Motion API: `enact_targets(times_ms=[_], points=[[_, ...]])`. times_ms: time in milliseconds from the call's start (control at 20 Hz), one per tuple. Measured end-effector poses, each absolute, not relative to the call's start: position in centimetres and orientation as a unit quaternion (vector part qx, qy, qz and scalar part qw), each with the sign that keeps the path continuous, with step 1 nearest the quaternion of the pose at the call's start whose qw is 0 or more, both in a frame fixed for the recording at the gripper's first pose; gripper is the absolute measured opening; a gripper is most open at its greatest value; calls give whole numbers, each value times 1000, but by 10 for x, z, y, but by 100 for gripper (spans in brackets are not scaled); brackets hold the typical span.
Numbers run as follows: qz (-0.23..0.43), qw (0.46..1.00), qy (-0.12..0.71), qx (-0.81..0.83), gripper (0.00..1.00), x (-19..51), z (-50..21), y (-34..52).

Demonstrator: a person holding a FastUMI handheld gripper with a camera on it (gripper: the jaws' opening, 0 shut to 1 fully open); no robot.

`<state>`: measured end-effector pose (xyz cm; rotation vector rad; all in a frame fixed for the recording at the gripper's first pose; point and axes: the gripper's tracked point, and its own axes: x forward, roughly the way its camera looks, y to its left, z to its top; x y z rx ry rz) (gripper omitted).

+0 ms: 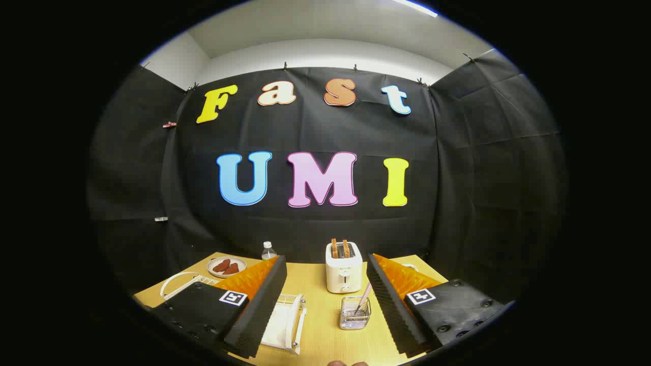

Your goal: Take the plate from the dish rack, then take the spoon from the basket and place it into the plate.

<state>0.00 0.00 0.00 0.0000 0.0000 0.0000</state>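
Plate (277, 325) stands on edge in the white dish rack (289, 323), low in the frame and left of centre, tucked just beside the inner face of the gripper's left finger. The gripper (325, 305) is spread wide with nothing between its fingers; both fingers angle in from the lower corners of the picture. The rack lies nearer the left finger than the right, so reaching the plate looks to need a shift to the left and a drop downward.

The plate's face seems to run away from the camera, roughly along the fingers' line, so its rim is what faces the gripper, though part of it is hidden behind the left finger.

The spoon (364, 298) leans in the small wire basket (355, 313), lower centre-right, close by the right finger. A toaster (344, 273) sits on the wooden table (315, 284) beyond both, at centre.
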Motion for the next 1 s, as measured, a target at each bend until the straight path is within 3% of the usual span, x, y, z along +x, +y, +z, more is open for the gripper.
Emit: enact_targets(times_ms=[1000], points=[[-9,1000,17,-24,97,-4,-22,2]])
